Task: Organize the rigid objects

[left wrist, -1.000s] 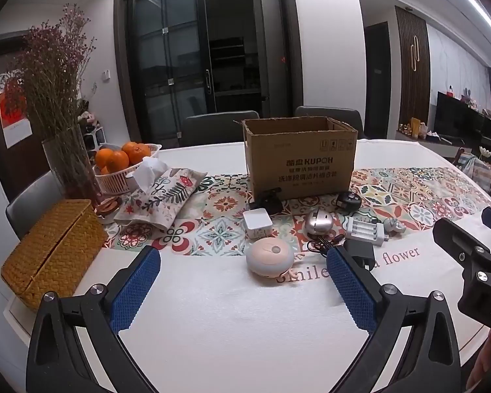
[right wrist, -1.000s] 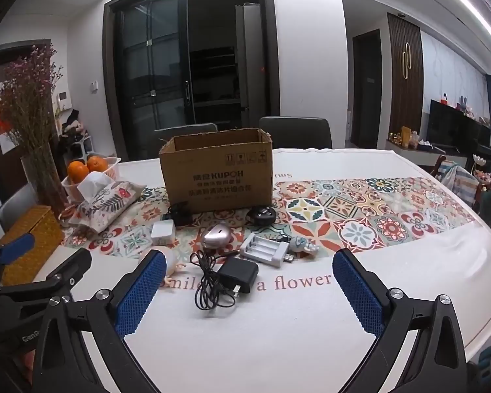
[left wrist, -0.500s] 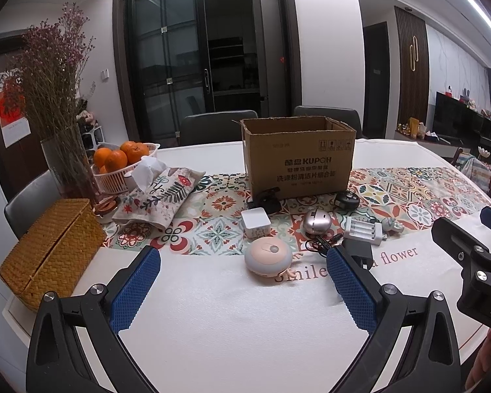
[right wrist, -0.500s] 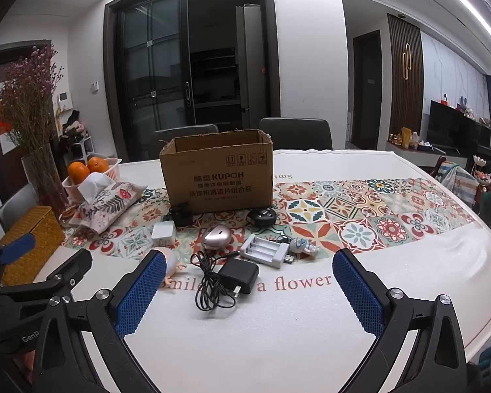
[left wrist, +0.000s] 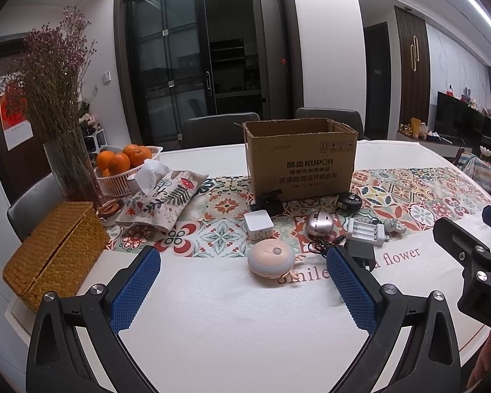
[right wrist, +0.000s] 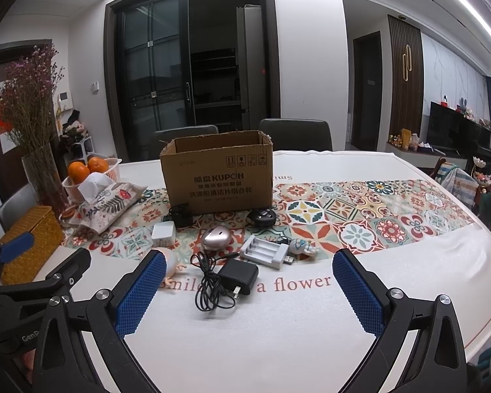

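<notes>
- Left wrist view: my left hand-held gripper point(left wrist: 244, 286) hangs above the white surface point(left wrist: 232, 324), its blue-padded fingers point(left wrist: 136, 290) spread wide with nothing between them.
- Right wrist view: my right hand-held gripper point(right wrist: 248, 290) is likewise spread wide and empty above the same surface.
- An open brown cardboard box point(left wrist: 300, 160) printed "KUPOH" stands upright on the patterned tile-print runner point(left wrist: 409, 196), beyond the small items.
- A round pink-and-grey pebble-shaped device point(left wrist: 271, 258) lies nearest my left gripper, on the edge of the runner.
- Just behind it sits a white cube-shaped adapter point(left wrist: 258, 224); a black clip-like item point(left wrist: 269, 201) rests against the box front.
- A silver-pink egg-shaped gadget point(right wrist: 215, 237) lies beside a white four-slot battery charger point(right wrist: 265, 251).
- A black wall charger with coiled black cable point(right wrist: 227, 281) lies on the bare white cloth, between my right gripper's fingers in view but apart from them.
- A black round puck-like item point(right wrist: 262, 216) sits at the box's right front corner.
- A small grey-white figurine point(right wrist: 299, 247) lies just right of the charger.
</notes>
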Demonstrator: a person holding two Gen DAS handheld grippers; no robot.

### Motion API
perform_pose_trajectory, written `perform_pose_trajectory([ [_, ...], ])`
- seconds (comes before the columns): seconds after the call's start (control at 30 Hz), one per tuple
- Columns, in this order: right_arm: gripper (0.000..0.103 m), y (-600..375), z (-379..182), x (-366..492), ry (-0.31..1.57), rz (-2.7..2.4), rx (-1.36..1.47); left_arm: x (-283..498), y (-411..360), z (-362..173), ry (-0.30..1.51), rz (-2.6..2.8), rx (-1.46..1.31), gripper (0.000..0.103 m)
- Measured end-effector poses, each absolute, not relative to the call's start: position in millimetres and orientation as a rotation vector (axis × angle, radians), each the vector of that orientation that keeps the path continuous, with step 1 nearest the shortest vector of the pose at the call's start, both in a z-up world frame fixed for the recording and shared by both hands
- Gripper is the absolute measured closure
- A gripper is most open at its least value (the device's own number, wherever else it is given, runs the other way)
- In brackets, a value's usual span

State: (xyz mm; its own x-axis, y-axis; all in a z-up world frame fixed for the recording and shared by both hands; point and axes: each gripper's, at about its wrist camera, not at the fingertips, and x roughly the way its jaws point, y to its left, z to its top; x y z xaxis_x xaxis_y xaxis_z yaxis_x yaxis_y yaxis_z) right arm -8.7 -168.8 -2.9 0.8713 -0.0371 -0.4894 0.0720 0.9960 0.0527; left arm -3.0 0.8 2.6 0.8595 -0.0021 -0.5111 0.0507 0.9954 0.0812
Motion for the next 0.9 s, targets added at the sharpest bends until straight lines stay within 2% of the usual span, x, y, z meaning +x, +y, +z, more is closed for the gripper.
perform_pose_trajectory([
  [0.9, 0.000, -168.8, -3.1, -8.5, 0.510, -0.057, 0.069, -3.0, 0.4, 5.4, 0.534, -0.024, 0.099, 0.000],
])
